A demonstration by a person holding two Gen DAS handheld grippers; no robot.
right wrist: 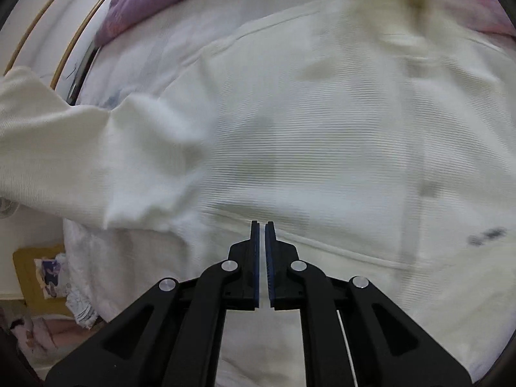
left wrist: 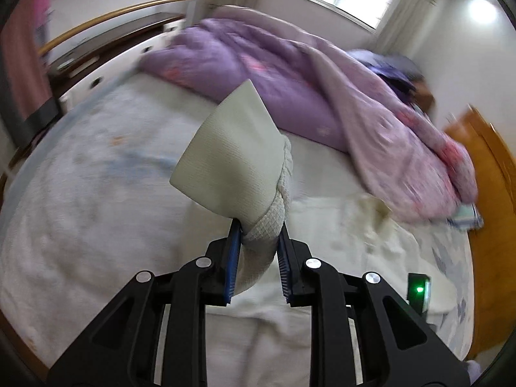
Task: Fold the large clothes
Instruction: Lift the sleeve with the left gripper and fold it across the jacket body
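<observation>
A large cream ribbed garment (right wrist: 322, 129) lies spread on the bed, and its body fills the right wrist view. My left gripper (left wrist: 259, 225) is shut on one sleeve near the cuff. The cuff (left wrist: 225, 148) sticks up beyond the fingertips, lifted above the bed. In the right wrist view that raised sleeve (right wrist: 80, 148) stretches off to the left. My right gripper (right wrist: 262, 224) hovers just over the garment's body near a seam. Its blue pads are almost together, with no cloth between them.
A bunched purple quilt (left wrist: 258, 64) lies across the far side of the bed. The pale patterned sheet (left wrist: 80, 193) shows to the left. A white dresser (left wrist: 106, 48) stands beyond the bed, with orange wooden furniture (left wrist: 490, 167) at the right. Clutter lies on the floor (right wrist: 38, 274).
</observation>
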